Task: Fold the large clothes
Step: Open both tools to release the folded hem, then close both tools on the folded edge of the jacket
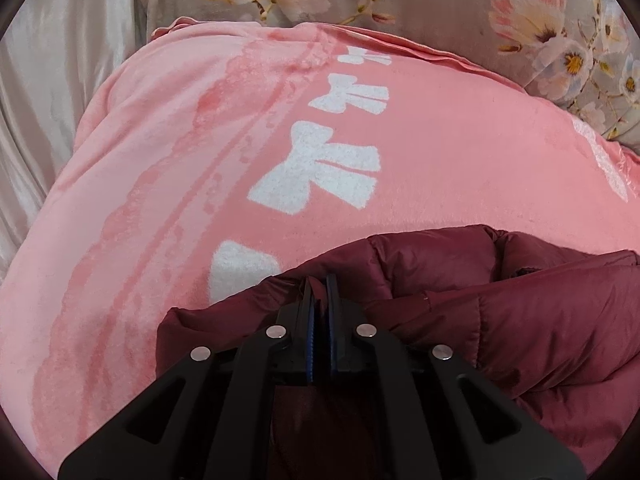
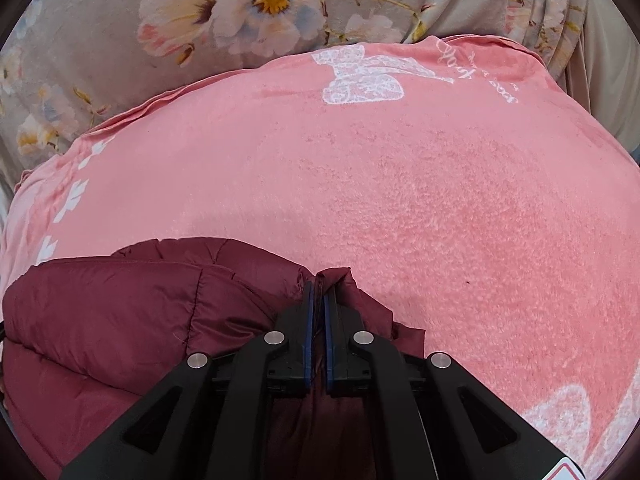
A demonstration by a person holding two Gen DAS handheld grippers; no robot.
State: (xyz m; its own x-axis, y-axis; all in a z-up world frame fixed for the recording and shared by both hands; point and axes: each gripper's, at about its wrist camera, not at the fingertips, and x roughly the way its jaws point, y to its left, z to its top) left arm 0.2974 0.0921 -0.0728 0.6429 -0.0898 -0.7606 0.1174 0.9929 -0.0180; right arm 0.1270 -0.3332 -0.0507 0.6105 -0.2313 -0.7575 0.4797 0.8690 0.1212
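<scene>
A dark red quilted puffer jacket (image 1: 520,320) lies bunched on a pink fleece blanket (image 1: 440,160). My left gripper (image 1: 320,284) is shut on an edge of the jacket near its left end, and the fabric spreads to the right of it. In the right wrist view the jacket (image 2: 120,320) fills the lower left. My right gripper (image 2: 319,288) is shut on a fold of the jacket at its right end, with the fabric pinched between the blue pads. The pink blanket (image 2: 440,200) stretches ahead of it.
The blanket has white bow prints (image 1: 320,172) (image 2: 360,76). Beyond its far edge lies a grey floral bedspread (image 1: 540,32) (image 2: 200,12). Shiny pale satin cloth (image 1: 60,60) hangs at the far left.
</scene>
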